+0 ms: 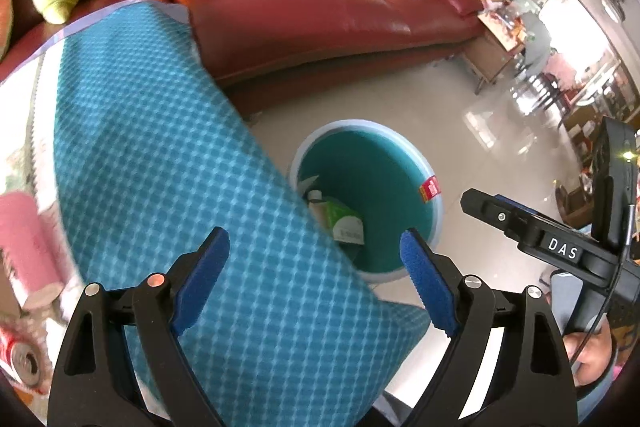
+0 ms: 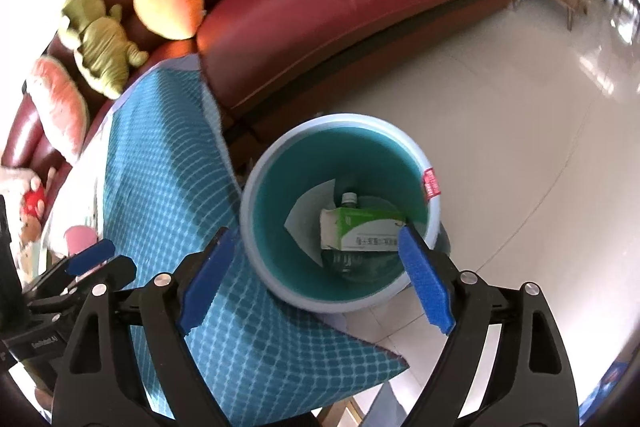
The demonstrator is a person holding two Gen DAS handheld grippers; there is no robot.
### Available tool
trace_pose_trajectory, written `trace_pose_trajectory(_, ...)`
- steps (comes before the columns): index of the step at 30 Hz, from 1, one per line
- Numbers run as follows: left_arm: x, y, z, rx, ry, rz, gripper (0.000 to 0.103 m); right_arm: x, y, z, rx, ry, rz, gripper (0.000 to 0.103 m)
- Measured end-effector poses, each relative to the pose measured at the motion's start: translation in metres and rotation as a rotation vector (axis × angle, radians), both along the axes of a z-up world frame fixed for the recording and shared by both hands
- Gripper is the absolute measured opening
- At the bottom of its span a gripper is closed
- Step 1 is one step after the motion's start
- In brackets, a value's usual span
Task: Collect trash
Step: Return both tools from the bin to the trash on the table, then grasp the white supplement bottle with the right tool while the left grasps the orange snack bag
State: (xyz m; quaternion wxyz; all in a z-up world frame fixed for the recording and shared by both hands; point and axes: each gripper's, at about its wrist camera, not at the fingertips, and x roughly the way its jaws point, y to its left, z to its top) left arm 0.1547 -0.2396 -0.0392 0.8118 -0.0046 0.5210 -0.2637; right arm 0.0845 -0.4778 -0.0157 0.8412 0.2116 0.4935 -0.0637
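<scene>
Already the bin (image 2: 256, 227) holds a green carton (image 2: 360, 231) and bottle; both my jaws hang spread, empty; a can (image 1: 20, 359) waits on the bench

Bright daylight, glare on the floor (image 1: 472, 115), blurred fisheye-warped edges.

You've got the bin (image 2: 256, 227) on the floor (image 2: 500, 147) right of the table (image 2: 168, 155), sofa (image 2: 320, 7) behind; carton (image 2: 360, 231) & bottle (image 2: 349, 199) in the bin.

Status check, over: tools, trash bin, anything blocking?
Left tool open, empty. Right tool open, empty. Bin holds green carton, bottle. Blue cloth overlaps bin rim.
</scene>
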Motion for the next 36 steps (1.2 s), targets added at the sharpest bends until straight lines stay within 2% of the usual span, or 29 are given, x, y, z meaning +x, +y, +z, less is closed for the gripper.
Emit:
trace_pose_trajectory(8, -0.026, 0.065, 0.023, -0.023, -0.032, 0.073, 0.090, -0.009, 0.067, 0.019, -0.024, -0.015, 0.116, 0.081)
trace_pose_trajectory(14, -0.049, 0.132, 0.044, -0.032, -0.081, 0.146, 0.093, -0.013, 0.125, 0.029, -0.015, -0.012, 0.206, 0.081)
trace_pose_trajectory(23, -0.081, 0.212, 0.049, -0.016, -0.107, 0.246, 0.093, -0.020, 0.201, 0.037, 0.000, 0.019, 0.332, 0.081)
trace_pose_trajectory(31, -0.110, 0.274, 0.029, 0.019, -0.086, 0.312, 0.093, -0.030, 0.261, 0.004, 0.088, 0.142, 0.459, 0.081)
trace_pose_trajectory(36, -0.120, 0.297, 0.014, 0.022, -0.056, 0.353, 0.093, -0.033, 0.289, -0.017, 0.105, 0.178, 0.494, 0.081)
